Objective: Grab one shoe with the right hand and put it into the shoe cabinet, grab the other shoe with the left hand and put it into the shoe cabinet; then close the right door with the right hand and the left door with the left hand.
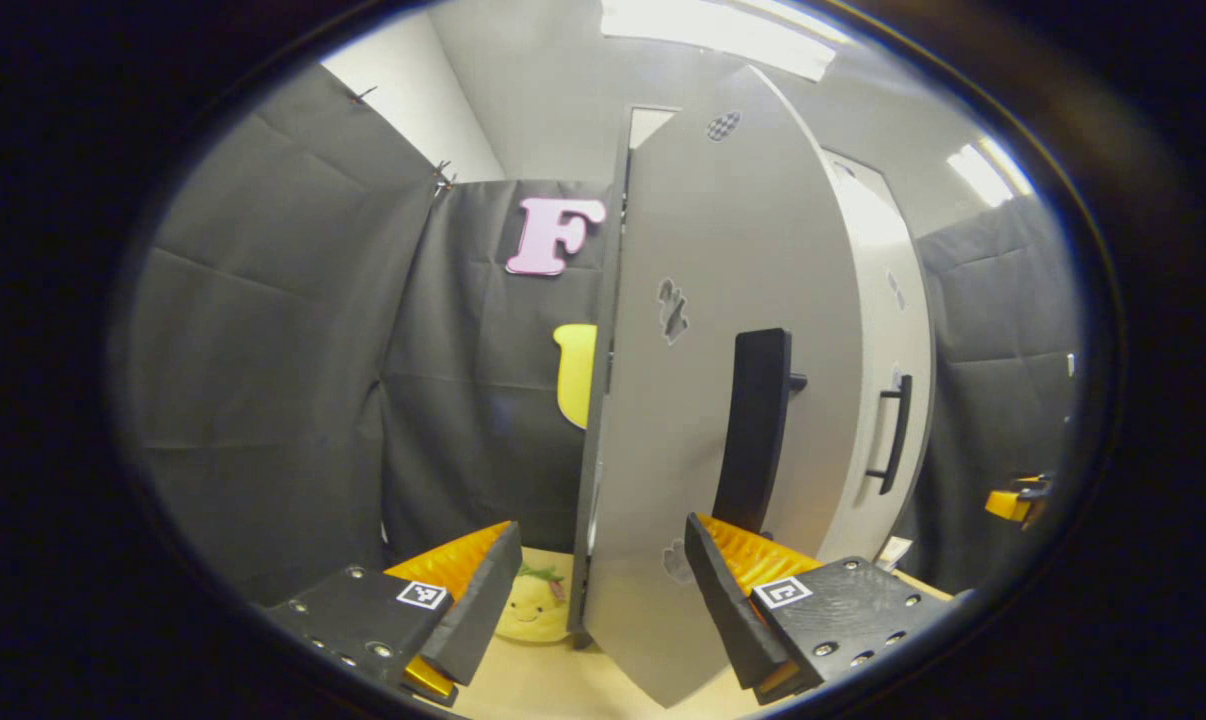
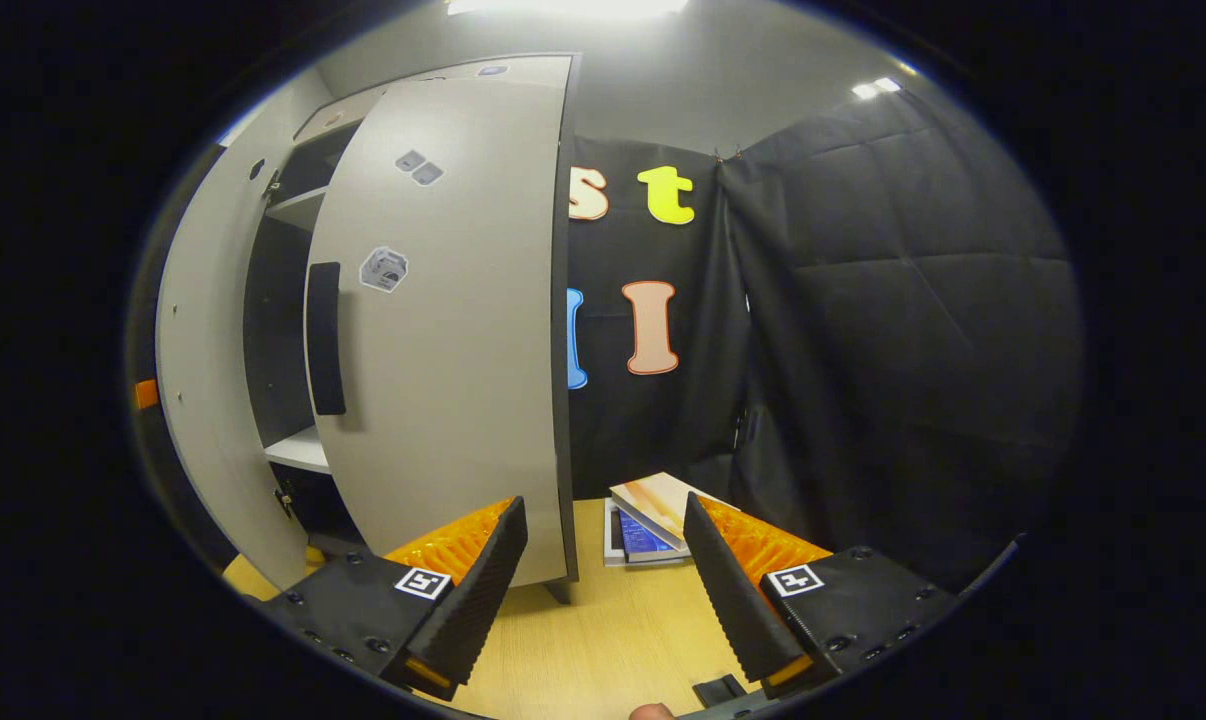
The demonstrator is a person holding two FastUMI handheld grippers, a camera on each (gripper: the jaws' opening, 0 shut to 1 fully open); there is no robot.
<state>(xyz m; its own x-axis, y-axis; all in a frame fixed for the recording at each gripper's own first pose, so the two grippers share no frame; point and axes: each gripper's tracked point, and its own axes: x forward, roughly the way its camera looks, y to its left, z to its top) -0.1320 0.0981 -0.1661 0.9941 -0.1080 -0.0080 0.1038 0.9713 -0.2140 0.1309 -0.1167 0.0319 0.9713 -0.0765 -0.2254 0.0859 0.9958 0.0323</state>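
While black cloth walls surround pale wooden surface [image 2: 603, 640]: one cabinet [image 2: 263, 300], two doors ajar, both grippers' fingers [image 1: 483, 600] spread, empty.

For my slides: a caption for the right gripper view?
Open right gripper faces the cabinet's half-open right door, books beside it.

The left hand-held gripper [image 1: 603, 595] is holding its two fingers [image 1: 478, 605] wide apart, pointing forward and level, gripping nothing. The right hand-held gripper [image 2: 605, 590] is likewise holding its fingers [image 2: 733, 590] spread open and level, with nothing between them. At the far right edge of the left gripper view, a small part of the other gripper [image 1: 1018, 500] is showing.
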